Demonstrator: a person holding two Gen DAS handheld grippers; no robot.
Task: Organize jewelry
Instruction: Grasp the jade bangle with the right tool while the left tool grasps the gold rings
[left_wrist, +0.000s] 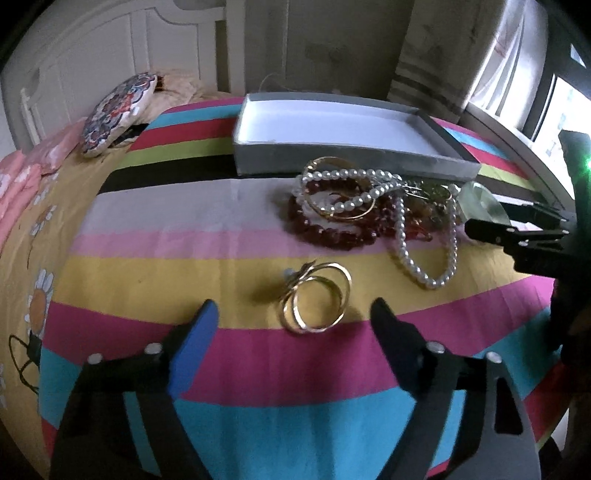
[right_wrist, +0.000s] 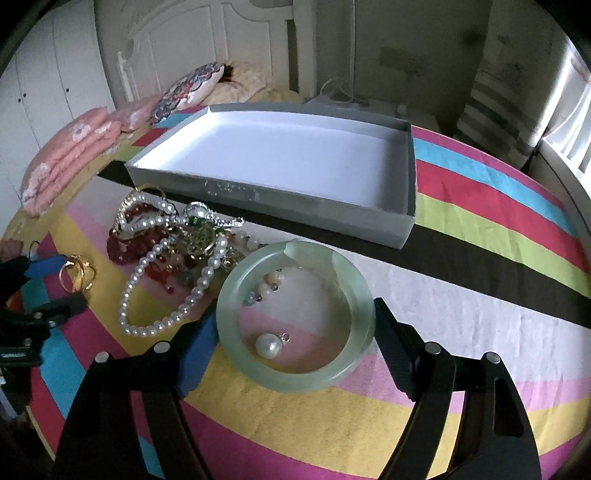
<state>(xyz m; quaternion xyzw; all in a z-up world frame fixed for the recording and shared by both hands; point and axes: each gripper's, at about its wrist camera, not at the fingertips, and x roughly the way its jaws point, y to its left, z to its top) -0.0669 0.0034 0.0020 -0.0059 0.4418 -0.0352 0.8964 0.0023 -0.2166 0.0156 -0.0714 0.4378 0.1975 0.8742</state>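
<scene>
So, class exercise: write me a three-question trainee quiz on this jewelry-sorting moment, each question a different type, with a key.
1. True or false: the gray box already holds jewelry.
2. What lies between the left gripper fingers? A) gold bangles B) pearl necklace C) red beads
3. Fill in: the right gripper brackets the pale green ____.

Key: 1 false; 2 A; 3 bangle.

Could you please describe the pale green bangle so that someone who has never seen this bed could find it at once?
Start at the shallow grey box on the striped bedspread. In front of it lies a tangled jewelry heap, and the green bangle sits at its near edge, between the fingers of the right gripper. It is the only thick, smooth, translucent ring; its neighbours are beaded or thin gold.
</scene>
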